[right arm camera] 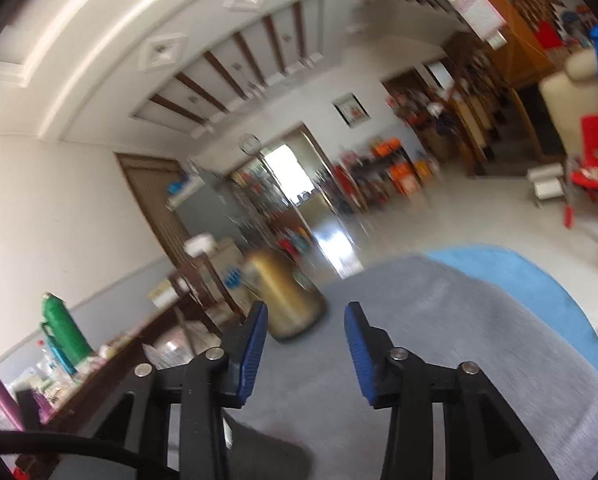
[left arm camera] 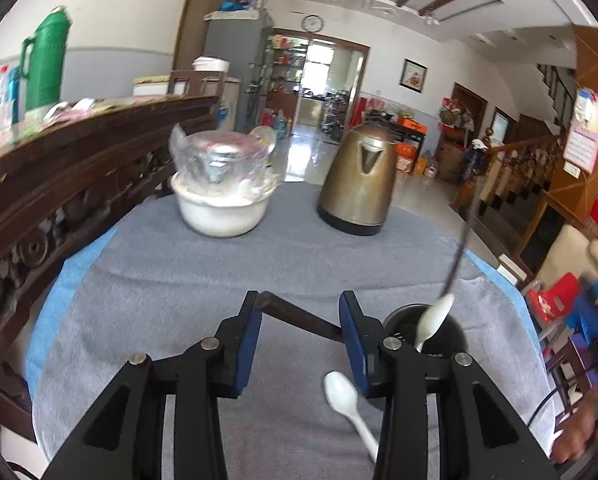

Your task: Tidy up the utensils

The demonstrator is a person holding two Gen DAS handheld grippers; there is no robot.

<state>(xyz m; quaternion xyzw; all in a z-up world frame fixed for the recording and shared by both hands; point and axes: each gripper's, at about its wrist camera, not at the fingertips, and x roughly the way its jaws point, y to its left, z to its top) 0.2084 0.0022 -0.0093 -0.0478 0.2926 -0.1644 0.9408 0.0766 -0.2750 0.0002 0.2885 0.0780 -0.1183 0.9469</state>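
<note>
My left gripper [left arm camera: 301, 300] hovers low over the grey cloth [left arm camera: 203, 280], jaws apart. A dark brown flat strip [left arm camera: 299, 318] lies slantwise in the gap, from the left fingertip to behind the right finger, and neither pad visibly presses on it. A white plastic spoon [left arm camera: 347, 404] lies on the cloth beside the right finger. Just right of it stands a black cup [left arm camera: 405, 316] holding another white spoon [left arm camera: 435, 318], with a thin dark stick [left arm camera: 461, 240] rising above it. My right gripper [right arm camera: 307, 308] is open and empty above the cloth, in a blurred view.
At the table's far side stand a white bowl [left arm camera: 223, 212] with a plastic-wrapped metal pot and a bronze kettle [left arm camera: 359, 184] [right arm camera: 291, 300]. A carved wooden sideboard [left arm camera: 59, 168] with a green flask [left arm camera: 45, 64] runs along the left. A person's hand [left arm camera: 579, 444] shows at the right edge.
</note>
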